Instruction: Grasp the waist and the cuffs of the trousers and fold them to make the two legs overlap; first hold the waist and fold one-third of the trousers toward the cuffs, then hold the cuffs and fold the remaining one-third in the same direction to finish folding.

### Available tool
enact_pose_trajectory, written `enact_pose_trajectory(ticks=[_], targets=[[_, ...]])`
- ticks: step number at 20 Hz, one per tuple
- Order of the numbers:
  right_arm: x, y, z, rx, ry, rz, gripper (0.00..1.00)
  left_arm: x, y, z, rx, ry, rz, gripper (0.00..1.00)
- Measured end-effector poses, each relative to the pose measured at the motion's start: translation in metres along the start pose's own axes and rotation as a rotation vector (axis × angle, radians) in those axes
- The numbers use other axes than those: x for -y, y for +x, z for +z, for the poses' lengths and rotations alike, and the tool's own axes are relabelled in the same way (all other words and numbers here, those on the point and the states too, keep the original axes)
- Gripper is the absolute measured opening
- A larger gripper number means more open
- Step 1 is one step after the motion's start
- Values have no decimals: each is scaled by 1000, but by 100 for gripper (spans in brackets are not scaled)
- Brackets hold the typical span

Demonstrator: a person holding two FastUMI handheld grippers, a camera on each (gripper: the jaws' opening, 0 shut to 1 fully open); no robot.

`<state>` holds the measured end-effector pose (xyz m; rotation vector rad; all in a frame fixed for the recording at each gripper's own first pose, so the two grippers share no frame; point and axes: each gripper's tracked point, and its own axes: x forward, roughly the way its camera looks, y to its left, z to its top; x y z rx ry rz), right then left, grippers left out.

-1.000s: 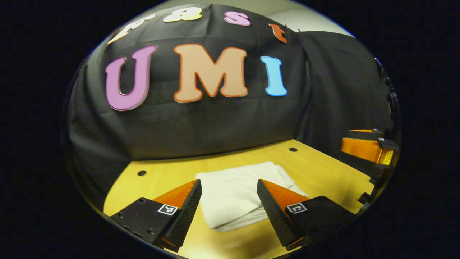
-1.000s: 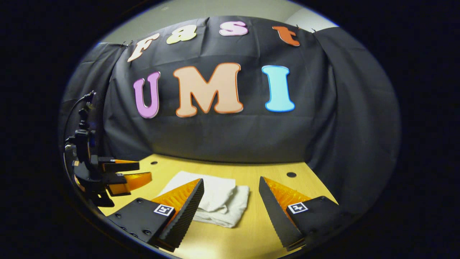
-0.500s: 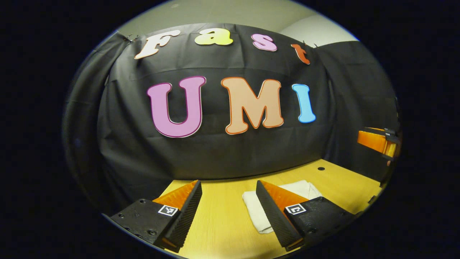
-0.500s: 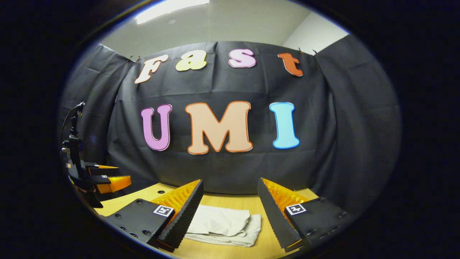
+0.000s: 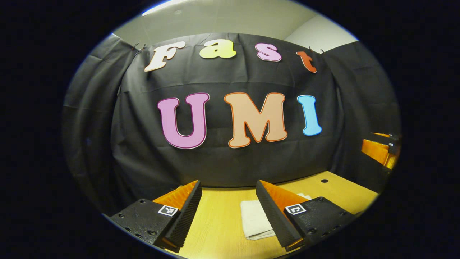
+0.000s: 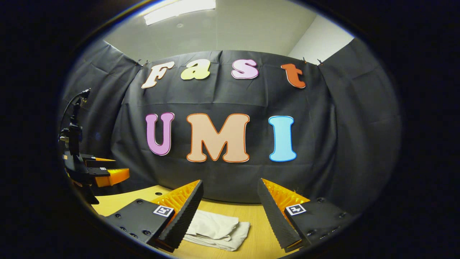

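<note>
One pair of white trousers (image 6: 215, 230) lies folded into a compact bundle on the wooden table (image 6: 257, 217), near the middle of its visible surface. In the right gripper view the bundle shows stacked layers, the upper fold resting on a wider lower one; the number of layers is probably three, but the fisheye edge makes this uncertain. In the left gripper view the trousers (image 5: 253, 219) sit just behind the right-hand finger, partly covered by it.

Two grippers are present. The left gripper (image 5: 229, 210) is held above the table, fingers spread wide, nothing between them. The right gripper (image 6: 230, 212) is likewise spread apart and empty, clear of the cloth. Each appears at the far edge of the other's view: left gripper (image 6: 102, 172), right gripper (image 5: 381, 149).

One round hole (image 5: 324, 181) is visible in the table at the far right. The black booth wall (image 6: 222, 180) stands behind the table.
</note>
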<state>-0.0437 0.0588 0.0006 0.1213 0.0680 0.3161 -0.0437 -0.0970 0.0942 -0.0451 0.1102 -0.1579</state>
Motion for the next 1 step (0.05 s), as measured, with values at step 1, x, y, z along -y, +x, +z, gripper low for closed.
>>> enact_pose_trajectory(ticks=[1], targets=[[6,2,0,-2,8,-9,97,-1,1,2,5,12,4,92]])
